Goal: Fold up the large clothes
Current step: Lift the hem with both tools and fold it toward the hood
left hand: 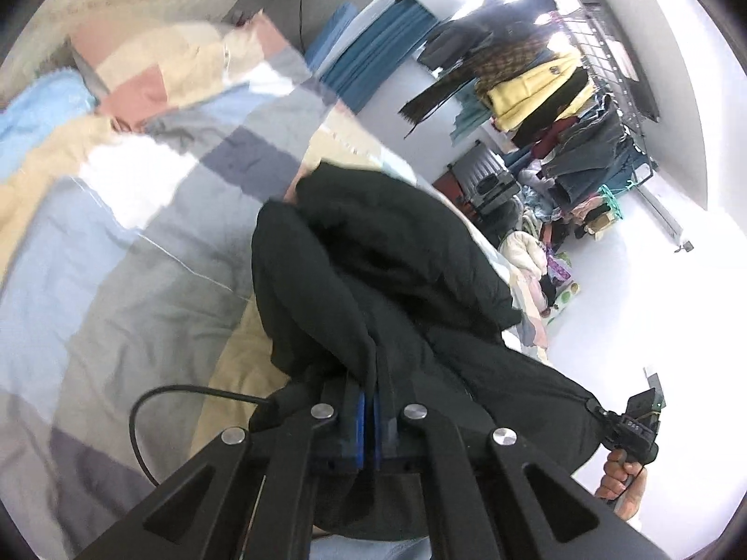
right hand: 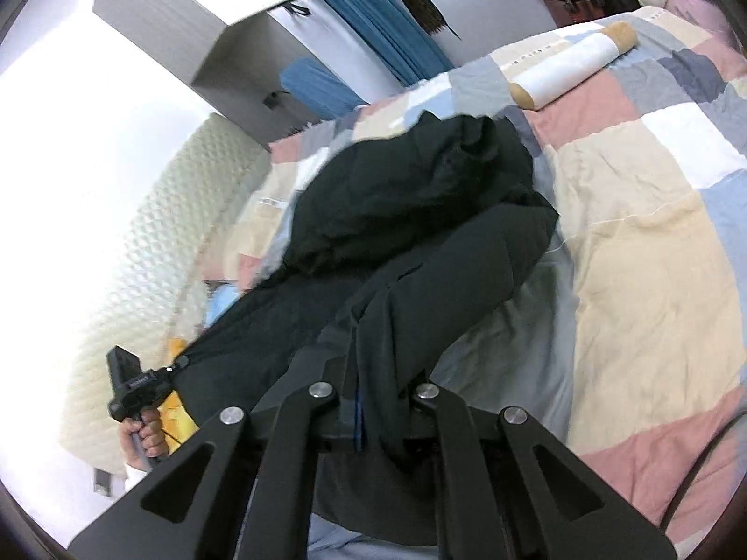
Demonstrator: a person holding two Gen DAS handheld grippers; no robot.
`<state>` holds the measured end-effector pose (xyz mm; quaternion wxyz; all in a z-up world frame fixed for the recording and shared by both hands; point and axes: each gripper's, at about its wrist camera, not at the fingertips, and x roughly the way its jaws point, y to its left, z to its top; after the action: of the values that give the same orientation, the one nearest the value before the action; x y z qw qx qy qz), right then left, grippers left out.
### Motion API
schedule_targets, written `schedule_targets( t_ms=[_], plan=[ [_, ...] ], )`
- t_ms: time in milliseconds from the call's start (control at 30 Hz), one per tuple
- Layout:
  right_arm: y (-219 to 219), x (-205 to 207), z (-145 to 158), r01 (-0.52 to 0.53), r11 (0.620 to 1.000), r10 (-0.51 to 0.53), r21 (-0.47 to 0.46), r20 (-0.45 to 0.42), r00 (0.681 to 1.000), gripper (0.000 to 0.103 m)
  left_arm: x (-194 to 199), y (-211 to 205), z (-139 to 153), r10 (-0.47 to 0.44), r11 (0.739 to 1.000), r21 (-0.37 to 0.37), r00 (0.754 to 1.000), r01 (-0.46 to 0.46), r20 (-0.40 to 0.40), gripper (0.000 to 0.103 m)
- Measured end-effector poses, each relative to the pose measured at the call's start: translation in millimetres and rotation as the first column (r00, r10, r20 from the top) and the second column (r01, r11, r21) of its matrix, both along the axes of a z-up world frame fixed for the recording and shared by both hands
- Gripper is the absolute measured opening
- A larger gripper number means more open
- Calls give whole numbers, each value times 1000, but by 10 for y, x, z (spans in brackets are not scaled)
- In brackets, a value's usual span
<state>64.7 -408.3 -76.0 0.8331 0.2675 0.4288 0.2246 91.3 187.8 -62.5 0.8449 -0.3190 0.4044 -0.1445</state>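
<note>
A large black padded jacket (left hand: 387, 252) hangs lifted over a bed with a patchwork quilt (left hand: 140, 233). My left gripper (left hand: 371, 387) is shut on a fold of the jacket, which bunches up just ahead of the fingers. In the right wrist view my right gripper (right hand: 373, 373) is shut on another edge of the same jacket (right hand: 420, 196), whose far part rests on the quilt (right hand: 653, 242). Each view shows the other gripper pinching the jacket's edge, the right one (left hand: 602, 413) in the left wrist view and the left one (right hand: 175, 366) in the right wrist view.
A rolled white and tan bolster (right hand: 569, 63) lies on the far side of the bed. A loaded clothes rack (left hand: 560, 107) and piles of clothes (left hand: 537, 242) stand by the wall. Blue curtains (left hand: 373, 56) hang behind the bed. A padded headboard (right hand: 154, 252) is on the left.
</note>
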Motion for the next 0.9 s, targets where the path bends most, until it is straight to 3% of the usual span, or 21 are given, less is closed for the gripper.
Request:
schedule_targets(
  t_ms=[267,567,733,900],
  plan=[
    [-76,-478,401,-30,996,24,86,79,997,6,-613,102,653,6,1000,19,997,-7,74,1],
    [-186,-938,787,-31,995,15,100,155,988,6,-1267,19,1175,-6,999,46,986,-2,166,1],
    [-221,-932,906,-9,995,-7,97,165,986,7,-1237,-50,1317,-2,997,74,980,-13,198,1],
    [-258,-609,907,33,995,-47,98,140,989,7,-835,-171,1417,-11,983,180,977,-28,212,2]
  ],
)
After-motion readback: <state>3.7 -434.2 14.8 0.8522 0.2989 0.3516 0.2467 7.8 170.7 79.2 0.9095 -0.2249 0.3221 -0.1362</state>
